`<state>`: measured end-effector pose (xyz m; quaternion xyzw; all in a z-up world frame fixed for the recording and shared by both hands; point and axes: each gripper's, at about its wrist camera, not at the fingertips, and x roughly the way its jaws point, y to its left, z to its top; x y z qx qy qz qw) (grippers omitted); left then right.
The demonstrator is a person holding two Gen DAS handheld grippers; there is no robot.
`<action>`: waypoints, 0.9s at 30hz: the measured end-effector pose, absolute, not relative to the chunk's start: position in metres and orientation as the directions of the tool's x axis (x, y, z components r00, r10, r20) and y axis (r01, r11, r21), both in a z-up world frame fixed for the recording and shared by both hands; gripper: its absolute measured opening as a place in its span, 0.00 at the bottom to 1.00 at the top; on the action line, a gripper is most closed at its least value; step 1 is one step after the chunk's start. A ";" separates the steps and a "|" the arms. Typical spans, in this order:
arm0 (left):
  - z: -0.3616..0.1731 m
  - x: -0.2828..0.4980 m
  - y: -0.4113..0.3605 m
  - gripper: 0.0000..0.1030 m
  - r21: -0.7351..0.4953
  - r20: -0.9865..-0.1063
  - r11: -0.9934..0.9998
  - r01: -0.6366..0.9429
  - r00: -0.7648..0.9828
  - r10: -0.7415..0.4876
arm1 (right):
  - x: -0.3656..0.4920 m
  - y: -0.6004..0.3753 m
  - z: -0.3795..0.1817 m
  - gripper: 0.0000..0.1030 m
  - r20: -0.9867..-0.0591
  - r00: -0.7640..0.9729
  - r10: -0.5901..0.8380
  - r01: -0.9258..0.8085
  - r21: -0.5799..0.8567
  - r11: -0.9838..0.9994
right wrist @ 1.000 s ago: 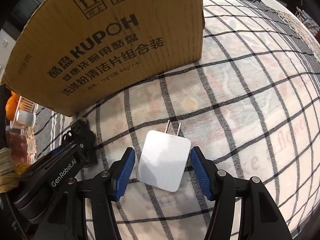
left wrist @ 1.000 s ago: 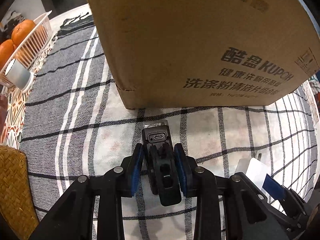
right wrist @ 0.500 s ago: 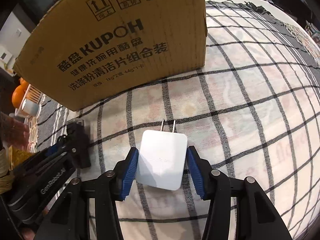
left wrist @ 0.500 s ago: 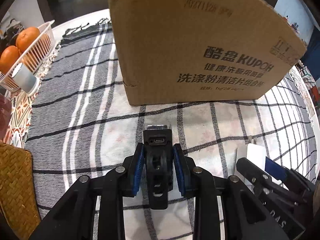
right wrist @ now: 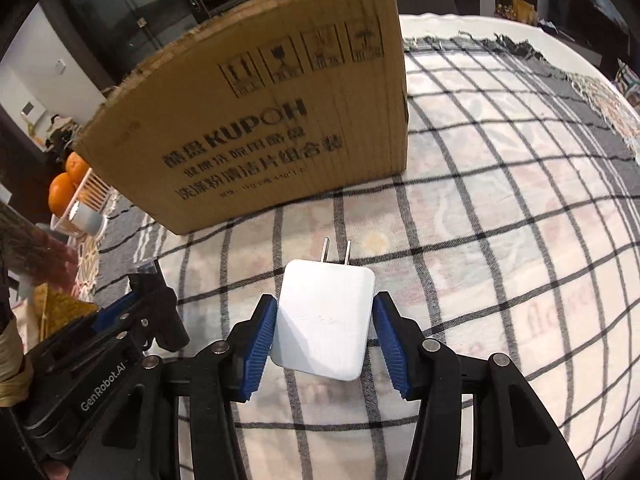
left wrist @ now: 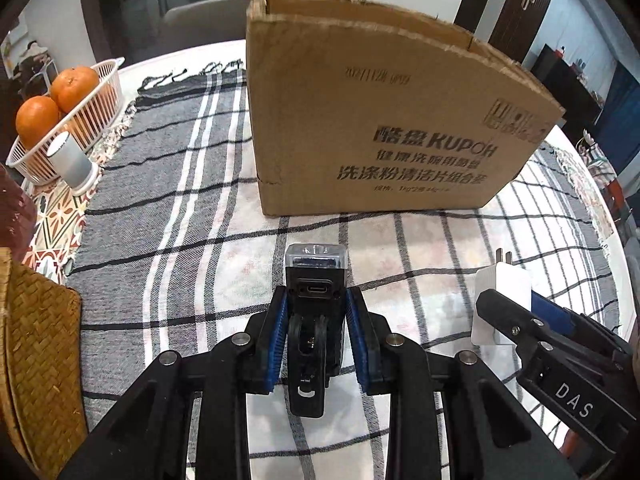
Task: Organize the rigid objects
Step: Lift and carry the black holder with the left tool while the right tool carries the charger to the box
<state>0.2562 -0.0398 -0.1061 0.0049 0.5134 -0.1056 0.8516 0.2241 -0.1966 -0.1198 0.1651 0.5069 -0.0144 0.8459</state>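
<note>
My left gripper (left wrist: 316, 320) is shut on a small black flashlight (left wrist: 315, 280) with a clear lens end and a USB port facing up, held above the checked cloth. My right gripper (right wrist: 325, 326) is shut on a white plug charger (right wrist: 324, 320), its two prongs pointing forward. An open brown cardboard box (left wrist: 384, 120) stands just beyond both grippers; its printed side fills the upper left in the right wrist view (right wrist: 260, 132). The charger (left wrist: 500, 292) and right gripper show at the right of the left wrist view. The left gripper (right wrist: 156, 292) shows at the lower left of the right wrist view.
A white basket with oranges (left wrist: 68, 116) and a small grey cylinder (left wrist: 72, 160) sit at the far left. A woven mat (left wrist: 36, 360) lies at the near left. The checked tablecloth (right wrist: 500, 220) stretches to the right of the box.
Both grippers have lifted with their objects and tilted up, so the box's open top rim now shows. The right jaws closed from beside the charger onto its sides.
</note>
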 end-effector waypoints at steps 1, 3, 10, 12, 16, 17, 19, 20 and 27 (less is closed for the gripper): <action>-0.103 0.255 -0.040 0.28 -0.101 -0.872 0.977 0.186 0.457 -0.177 | 0.222 -0.197 -0.116 0.49 -0.857 0.495 0.143 0.185 0.265 0.946; -0.096 0.252 -0.039 0.28 -0.096 -0.863 0.977 0.190 0.473 -0.177 | 0.220 -0.199 -0.108 0.49 -0.847 0.511 0.146 0.175 0.269 0.947; -0.068 0.244 -0.039 0.28 -0.105 -0.825 0.974 0.200 0.529 -0.198 | 0.211 -0.200 -0.080 0.49 -0.802 0.578 0.149 0.143 0.279 0.950; -0.059 0.242 -0.038 0.28 -0.110 -0.813 0.973 0.202 0.545 -0.205 | 0.210 -0.198 -0.075 0.49 -0.792 0.592 0.148 0.136 0.280 0.950; -0.043 0.240 -0.038 0.28 -0.115 -0.791 0.971 0.208 0.573 -0.216 | 0.208 -0.198 -0.058 0.49 -0.764 0.627 0.152 0.119 0.287 0.951; -0.040 0.240 -0.039 0.28 -0.118 -0.785 0.971 0.210 0.579 -0.221 | 0.208 -0.197 -0.055 0.49 -0.757 0.636 0.152 0.115 0.288 0.951; -0.032 0.240 -0.039 0.28 -0.121 -0.773 0.970 0.212 0.593 -0.226 | 0.208 -0.198 -0.047 0.49 -0.743 0.652 0.154 0.107 0.291 0.951; -0.028 0.240 -0.040 0.28 -0.123 -0.767 0.969 0.215 0.599 -0.230 | 0.208 -0.199 -0.043 0.49 -0.735 0.660 0.157 0.103 0.295 0.950; -0.004 0.243 -0.043 0.28 -0.135 -0.734 0.964 0.227 0.631 -0.251 | 0.210 -0.203 -0.020 0.49 -0.688 0.707 0.164 0.079 0.307 0.948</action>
